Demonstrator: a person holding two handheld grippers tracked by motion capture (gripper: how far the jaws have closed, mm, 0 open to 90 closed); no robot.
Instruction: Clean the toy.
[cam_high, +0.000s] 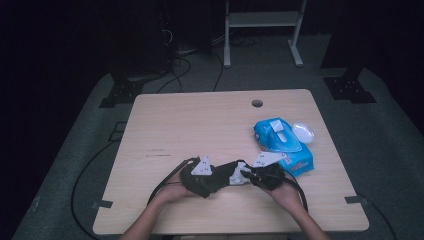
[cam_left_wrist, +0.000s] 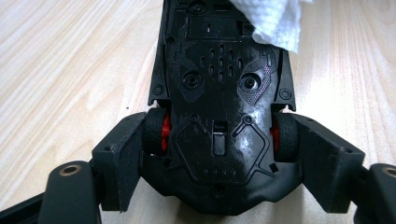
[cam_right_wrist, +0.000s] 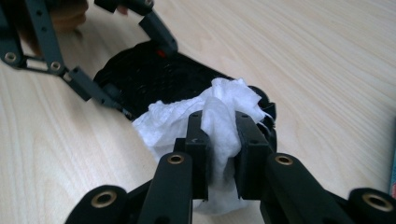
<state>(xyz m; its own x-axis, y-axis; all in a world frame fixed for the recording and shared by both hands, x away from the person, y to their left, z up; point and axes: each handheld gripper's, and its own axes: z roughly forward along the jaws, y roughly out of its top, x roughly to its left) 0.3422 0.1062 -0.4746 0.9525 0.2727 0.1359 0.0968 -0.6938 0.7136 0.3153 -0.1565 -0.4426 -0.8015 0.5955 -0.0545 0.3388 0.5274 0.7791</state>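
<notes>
A: Toy car (cam_left_wrist: 219, 107) lies belly-up, clamped by the left gripper (cam_left_wrist: 219, 144) across its 2 red-hubbed wheels (cam_left_wrist: 156, 132). Jaws stand fairly wide, pressed on the wheel sides. In the high view the car (cam_high: 220, 179) sits near the front edge of the table (cam_high: 200, 120), between both hands.

B: And the right gripper (cam_right_wrist: 219, 140)?

A: Pinched narrow on a white wipe (cam_right_wrist: 205, 116). The wad bulges out ahead of the jaws and rests on the far end of the car's underside. From the left gripper view the wipe (cam_left_wrist: 273, 21) covers 1 corner of that end.

B: So the step in hand looks like wiping the underside. Advice?

A: Keep the left clamp firm and level; the wheels can roll, so a hard push along the car could slide it out. Stroke across the chassis, light pressure, and lead with the loose fold of the wipe, not the jaw tips, or plastic scrapes plastic.

B: Trouble spots?

A: The vent slots (cam_left_wrist: 222, 58) and 2 screw wells (cam_left_wrist: 192, 80) could snag the paper. Dab there instead of dragging. The wipe is gripped near its middle, so it may tear if it catches.

B: Spare wipes?

A: Blue pack (cam_high: 282, 145) on the table, just beyond the right hand (cam_high: 287, 192), lid (cam_high: 303, 132) flipped open.
</notes>
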